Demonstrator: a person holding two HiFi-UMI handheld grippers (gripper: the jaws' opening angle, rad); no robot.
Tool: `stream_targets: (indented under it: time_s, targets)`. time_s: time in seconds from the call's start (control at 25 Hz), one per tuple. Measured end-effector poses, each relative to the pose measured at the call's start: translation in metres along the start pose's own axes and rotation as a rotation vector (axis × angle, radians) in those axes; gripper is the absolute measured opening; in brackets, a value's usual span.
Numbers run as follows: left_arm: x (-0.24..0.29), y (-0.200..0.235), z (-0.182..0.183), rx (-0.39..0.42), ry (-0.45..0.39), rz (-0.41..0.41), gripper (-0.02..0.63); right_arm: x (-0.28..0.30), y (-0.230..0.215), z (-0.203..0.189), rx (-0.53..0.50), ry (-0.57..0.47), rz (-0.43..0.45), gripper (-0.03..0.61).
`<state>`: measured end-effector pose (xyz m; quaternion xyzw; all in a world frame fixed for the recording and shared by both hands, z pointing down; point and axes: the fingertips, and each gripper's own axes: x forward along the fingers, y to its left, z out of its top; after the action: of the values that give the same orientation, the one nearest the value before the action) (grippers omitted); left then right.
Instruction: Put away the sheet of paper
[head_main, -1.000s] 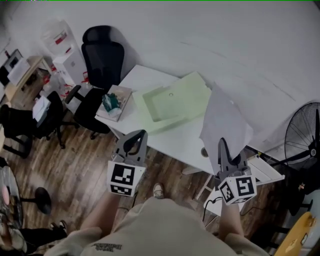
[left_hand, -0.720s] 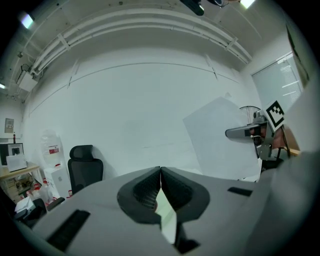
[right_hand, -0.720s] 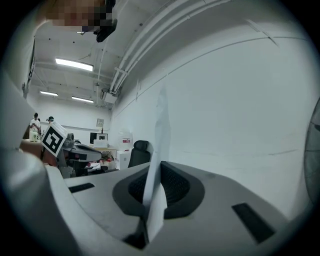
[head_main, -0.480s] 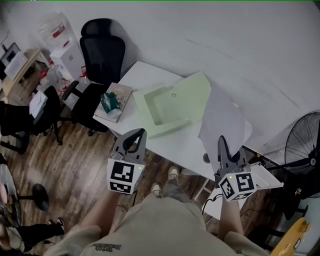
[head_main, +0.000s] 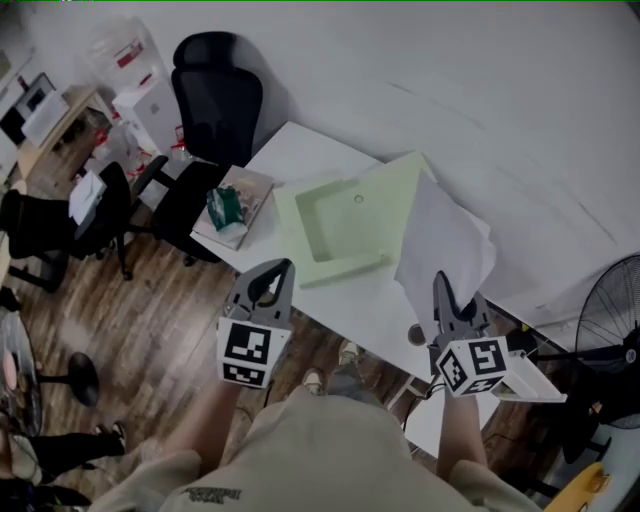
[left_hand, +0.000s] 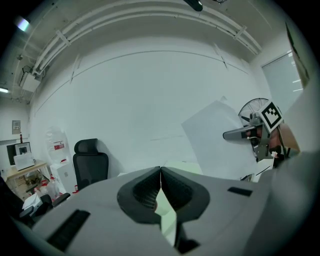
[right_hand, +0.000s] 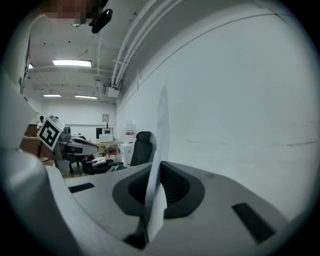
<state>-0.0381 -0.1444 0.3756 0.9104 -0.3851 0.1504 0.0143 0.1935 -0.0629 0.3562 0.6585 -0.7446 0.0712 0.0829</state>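
My right gripper (head_main: 444, 287) is clamped shut on the sheet of paper (head_main: 440, 235), pinching its lower edge. Only the right gripper view shows the grip itself: the sheet runs edge-on between the 2 ribbed pads as a thin white strip standing up from the jaws. The head view shows its whole face instead, a large white sheet rising from the gripper and leaning over the right end of the white counter (head_main: 292, 153). There its far edge overlaps the open flap of the pale green box (head_main: 335, 225). I cannot tell whether paper and box touch.

My left gripper (head_main: 278, 270) is closed with nothing in it. The left gripper view shows its 2 pads meeting at the tips, with only a sliver of pale green visible behind them. From the head view I could not judge that, since it sees the jaws from behind and above. That gripper hangs off the near edge of the counter, over the wooden floor (head_main: 150, 320).

The left gripper view also catches the sheet from the side, held up by my other gripper. Only the head view shows a book (head_main: 243, 192) lying left of the box and a black chair (head_main: 215, 95) beyond the counter's far corner.
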Motion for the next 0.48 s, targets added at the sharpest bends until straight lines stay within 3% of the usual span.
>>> stream_targets:
  time_s: [0.48]
  targets:
    - [0.064, -0.003, -0.022, -0.008, 0.121, 0.05, 0.021, 0.082, -0.065, -0.043, 0.132, 0.102, 0.107, 0.023]
